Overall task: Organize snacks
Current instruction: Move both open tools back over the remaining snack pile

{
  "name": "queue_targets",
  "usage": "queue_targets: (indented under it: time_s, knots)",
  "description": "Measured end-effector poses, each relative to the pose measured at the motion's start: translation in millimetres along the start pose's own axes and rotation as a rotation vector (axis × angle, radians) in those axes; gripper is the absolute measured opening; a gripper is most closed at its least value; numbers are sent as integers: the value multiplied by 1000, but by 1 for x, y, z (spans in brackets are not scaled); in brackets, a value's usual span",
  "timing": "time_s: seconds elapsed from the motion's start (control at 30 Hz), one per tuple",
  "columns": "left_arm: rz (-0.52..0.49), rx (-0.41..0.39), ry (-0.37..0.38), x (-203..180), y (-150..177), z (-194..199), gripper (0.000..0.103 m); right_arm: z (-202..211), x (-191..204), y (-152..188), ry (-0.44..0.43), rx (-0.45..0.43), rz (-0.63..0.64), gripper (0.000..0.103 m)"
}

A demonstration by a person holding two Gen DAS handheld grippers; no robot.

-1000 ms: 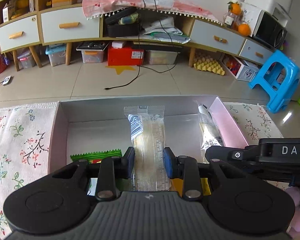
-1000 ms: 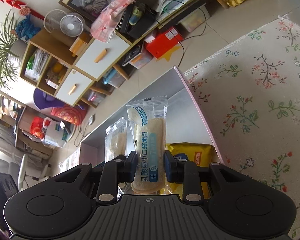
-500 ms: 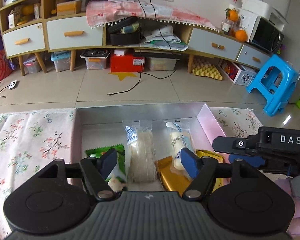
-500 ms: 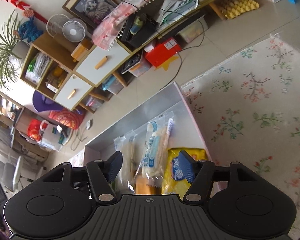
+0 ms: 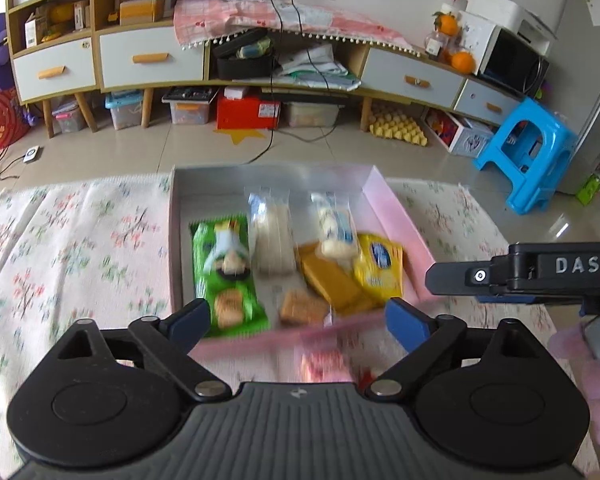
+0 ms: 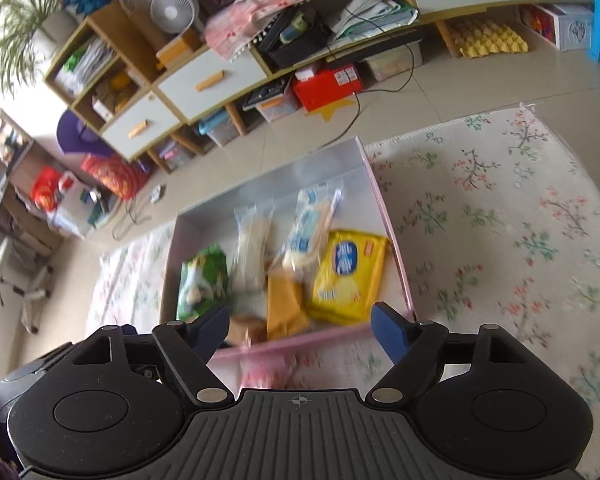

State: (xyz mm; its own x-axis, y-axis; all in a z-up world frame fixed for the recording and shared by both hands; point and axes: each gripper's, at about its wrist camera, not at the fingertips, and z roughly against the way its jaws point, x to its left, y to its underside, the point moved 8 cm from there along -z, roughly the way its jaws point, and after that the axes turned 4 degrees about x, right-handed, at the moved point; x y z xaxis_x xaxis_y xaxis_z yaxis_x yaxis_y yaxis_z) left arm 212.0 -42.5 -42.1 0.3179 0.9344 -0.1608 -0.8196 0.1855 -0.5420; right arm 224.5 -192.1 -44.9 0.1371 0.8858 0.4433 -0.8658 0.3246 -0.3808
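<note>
Both claws are spread wide with nothing between the fingers, hovering over the near edge of the pink box (image 5: 396, 216). The left claw (image 5: 298, 320) looks straight down the length of it, and the right claw (image 6: 302, 326) hangs just to its right, angled in from that side.

Inside the box the snacks lie flat in a rough row: a green pack (image 5: 226, 268) on the left, a clear bread pack (image 5: 270, 236) beside it, then a blue and white bread pack (image 5: 334, 228) that leans partly onto an orange-brown pack (image 5: 328, 280), and a yellow pack (image 5: 380, 268) against the right wall. A small cracker pack (image 5: 302, 306) sits near the front wall.

There's something pinkish-red (image 5: 324, 362) on the flowered cloth (image 5: 80, 248) just outside the front wall, right under both claws. It's too blurred to say what, but my guess is it's the next snack to go in.

If so, I'd drop one claw straight down over it, line the fingers across its narrow side, and squeeze gently so the wrapper doesn't crush. Then lift it clear of the front wall before moving over. The open floor at the front left of the cracker pack looks like the easiest landing spot. Keep the other claw back so they don't bump.
</note>
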Motion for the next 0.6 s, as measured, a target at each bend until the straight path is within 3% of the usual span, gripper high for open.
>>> queue_targets:
  time_s: [0.37, 0.6]
  knots:
    - [23, 63, -36, 0, 57, 25, 102, 23, 4, 61, 56, 69, 44, 86]
    - [25, 46, -61, -4, 77, 29, 102, 32, -14, 89, 110, 61, 20, 86]
